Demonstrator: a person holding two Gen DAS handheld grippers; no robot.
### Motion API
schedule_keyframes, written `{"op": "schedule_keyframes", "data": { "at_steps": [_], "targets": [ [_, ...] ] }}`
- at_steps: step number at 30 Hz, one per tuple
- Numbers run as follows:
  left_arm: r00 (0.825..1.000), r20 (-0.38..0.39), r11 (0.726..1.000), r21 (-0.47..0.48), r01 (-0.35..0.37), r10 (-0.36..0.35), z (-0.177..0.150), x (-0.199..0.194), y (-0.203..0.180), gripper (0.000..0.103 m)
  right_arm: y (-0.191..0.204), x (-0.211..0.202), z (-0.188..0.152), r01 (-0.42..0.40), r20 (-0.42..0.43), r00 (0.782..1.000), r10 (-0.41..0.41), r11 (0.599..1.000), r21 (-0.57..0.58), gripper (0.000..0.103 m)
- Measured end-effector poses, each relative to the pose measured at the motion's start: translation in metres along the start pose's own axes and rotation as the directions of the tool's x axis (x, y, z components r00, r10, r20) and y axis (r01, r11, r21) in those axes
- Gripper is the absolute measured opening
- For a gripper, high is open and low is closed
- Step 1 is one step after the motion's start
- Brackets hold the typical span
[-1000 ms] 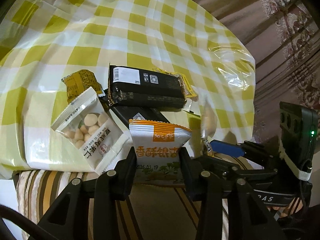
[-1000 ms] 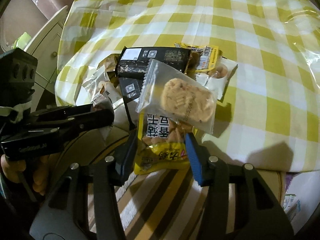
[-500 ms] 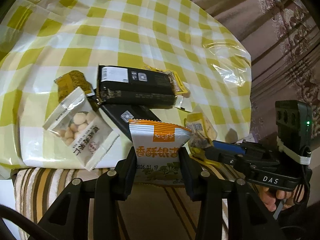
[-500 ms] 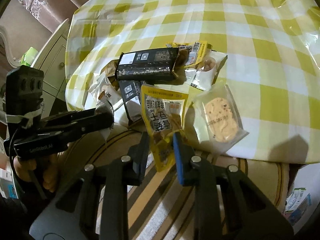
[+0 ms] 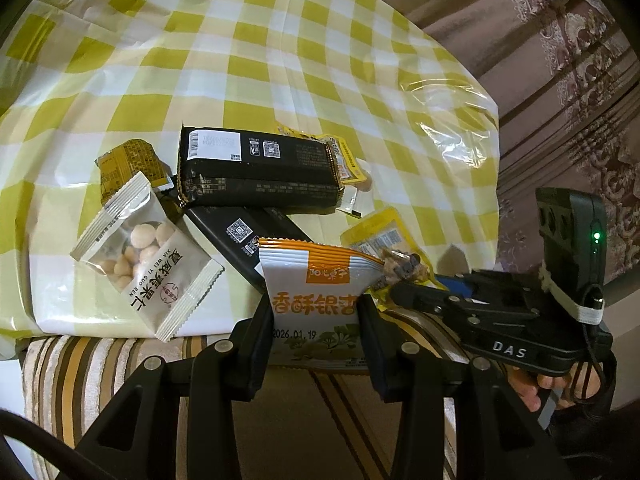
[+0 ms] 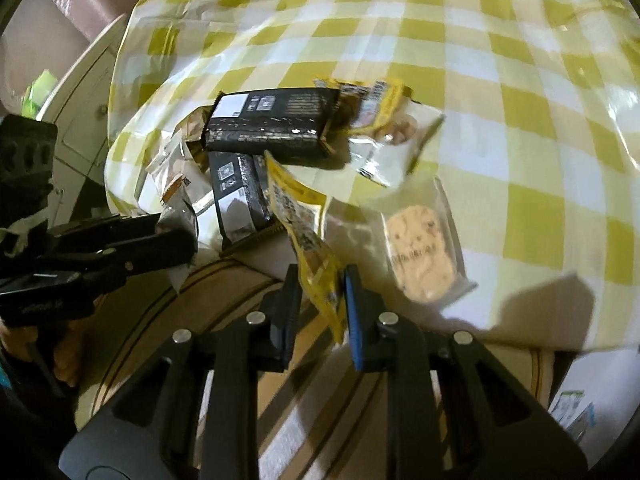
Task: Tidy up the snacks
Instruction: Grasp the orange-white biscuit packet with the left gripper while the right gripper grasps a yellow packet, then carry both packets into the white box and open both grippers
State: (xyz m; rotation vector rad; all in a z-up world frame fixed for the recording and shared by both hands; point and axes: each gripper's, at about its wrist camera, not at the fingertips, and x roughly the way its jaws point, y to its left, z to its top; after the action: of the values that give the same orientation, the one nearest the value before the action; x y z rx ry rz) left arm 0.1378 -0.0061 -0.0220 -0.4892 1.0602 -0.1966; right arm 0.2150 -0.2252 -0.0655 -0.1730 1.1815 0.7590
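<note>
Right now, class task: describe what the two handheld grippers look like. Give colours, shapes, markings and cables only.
Both are matt black, with angular linkage arms joined by round silver rivets. The left gripper has all-black fingers; the right gripper has one blue finger pad. Its body, seen from the left wrist, carries white "DAS" lettering, a boxy black module with a green light, a pale strap and a black cable.

left gripper [image 5: 316,312] fingers clamp orange-white snack packet [image 5: 320,300] above checked tablecloth [image 5: 240,60].

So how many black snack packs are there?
2. One long black pack lies on top of the pile; a second black pack lies under it, nearer the table edge. More may be hidden underneath.
</note>
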Motion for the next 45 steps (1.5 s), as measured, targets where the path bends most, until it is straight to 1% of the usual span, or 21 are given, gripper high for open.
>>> {"op": "schedule_keyframes", "data": {
  "at_steps": [3, 5, 9, 14, 22, 28, 33, 36, 39, 43, 45],
  "targets": [
    [1.0, 0.002, 1.0, -0.001, -0.001, 0.001, 0.0, 0.0, 0.0, 0.041, 0.002, 0.01, 0.007, 0.005, -0.01, 1.0, -0.005, 1.0, -0.028, 0.024],
    [1.0, 0.004, 1.0, -0.001, -0.005, 0.005, 0.001, 0.0, 0.0, 0.041, 0.004, 0.011, 0.008, 0.007, -0.001, 1.0, -0.007, 0.999, -0.04, 0.023],
    [1.0, 0.009, 1.0, 0.0, -0.015, 0.015, 0.0, -0.002, -0.003, 0.041, 0.009, 0.0, 0.006, 0.013, 0.043, 0.999, -0.01, 0.998, -0.06, 0.023],
    [1.0, 0.018, 1.0, 0.02, -0.023, 0.022, 0.003, -0.004, -0.016, 0.041, -0.004, -0.021, 0.0, 0.012, 0.092, 0.996, -0.009, 1.0, -0.024, 0.023],
    [1.0, -0.007, 0.995, 0.099, -0.017, 0.018, 0.01, 0.01, -0.062, 0.041, -0.035, -0.053, -0.014, 0.019, 0.158, 0.987, -0.025, 0.999, 0.041, 0.023],
    [0.999, -0.037, 0.984, 0.178, 0.004, 0.003, 0.019, 0.026, -0.106, 0.041, -0.077, -0.08, -0.034, 0.035, 0.207, 0.977, -0.061, 0.991, 0.128, 0.023],
    [0.997, -0.079, 0.967, 0.252, 0.037, -0.018, 0.023, 0.048, -0.146, 0.041, -0.12, -0.1, -0.061, 0.068, 0.219, 0.969, -0.117, 0.973, 0.22, 0.023],
    [0.994, -0.104, 0.952, 0.301, 0.064, -0.034, 0.025, 0.061, -0.172, 0.041, -0.147, -0.112, -0.079, 0.104, 0.219, 0.961, -0.168, 0.955, 0.277, 0.023],
    [0.99, -0.133, 0.931, 0.353, 0.094, -0.049, 0.026, 0.075, -0.199, 0.041, -0.174, -0.124, -0.096, 0.142, 0.209, 0.953, -0.22, 0.932, 0.332, 0.023],
    [0.983, -0.176, 0.897, 0.424, 0.127, -0.056, 0.025, 0.097, -0.234, 0.041, -0.209, -0.135, -0.118, 0.192, 0.185, 0.94, -0.288, 0.891, 0.411, 0.023],
    [0.978, -0.202, 0.881, 0.449, 0.147, -0.06, 0.022, 0.107, -0.248, 0.041, -0.22, -0.138, -0.126, 0.216, 0.171, 0.933, -0.316, 0.873, 0.437, 0.023]
  ]
}}
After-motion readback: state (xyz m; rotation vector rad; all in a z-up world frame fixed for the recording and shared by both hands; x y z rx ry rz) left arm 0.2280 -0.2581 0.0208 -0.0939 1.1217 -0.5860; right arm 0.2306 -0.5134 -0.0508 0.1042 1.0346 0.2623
